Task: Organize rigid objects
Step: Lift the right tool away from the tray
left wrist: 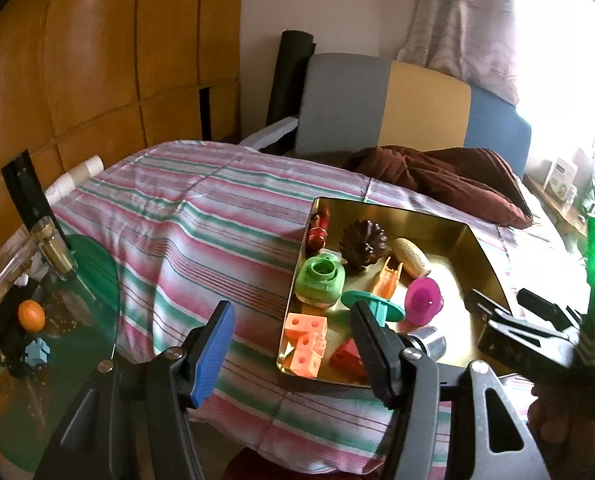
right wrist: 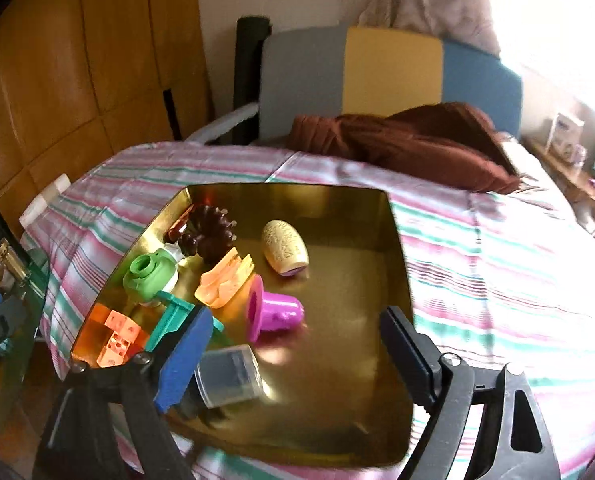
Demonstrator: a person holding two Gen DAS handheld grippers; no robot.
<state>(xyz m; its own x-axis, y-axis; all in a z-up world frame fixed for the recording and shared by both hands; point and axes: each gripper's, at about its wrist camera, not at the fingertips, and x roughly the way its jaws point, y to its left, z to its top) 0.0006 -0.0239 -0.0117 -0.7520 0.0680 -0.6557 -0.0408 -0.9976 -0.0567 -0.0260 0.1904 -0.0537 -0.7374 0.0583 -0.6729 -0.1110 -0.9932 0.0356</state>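
Observation:
A gold metal tray (right wrist: pixel 397 248) sits on the striped bed. In it lie a green toy (right wrist: pixel 147 274), a brown spiky piece (right wrist: pixel 213 232), a beige oval (right wrist: pixel 283 246), an orange piece (right wrist: pixel 225 280), a magenta cup (right wrist: pixel 275 310), a teal disc (left wrist: pixel 371 304), orange cubes (left wrist: pixel 305 338) and a clear grey cap (right wrist: pixel 229 376). My right gripper (right wrist: pixel 293 356) is open and empty over the tray's near part, beside the cap. My left gripper (left wrist: pixel 293 332) is open and empty over the tray's left edge (left wrist: pixel 293 292). The right gripper (left wrist: pixel 513 320) also shows in the left wrist view.
A glass side table (left wrist: pixel 93 280) at the left holds an orange ball (left wrist: pixel 30 315), a blue piece (left wrist: pixel 37 352) and a small bottle (left wrist: pixel 53 248). A brown pillow (right wrist: pixel 409 144) lies at the bed's head before a grey, yellow and blue headboard (right wrist: pixel 389 76).

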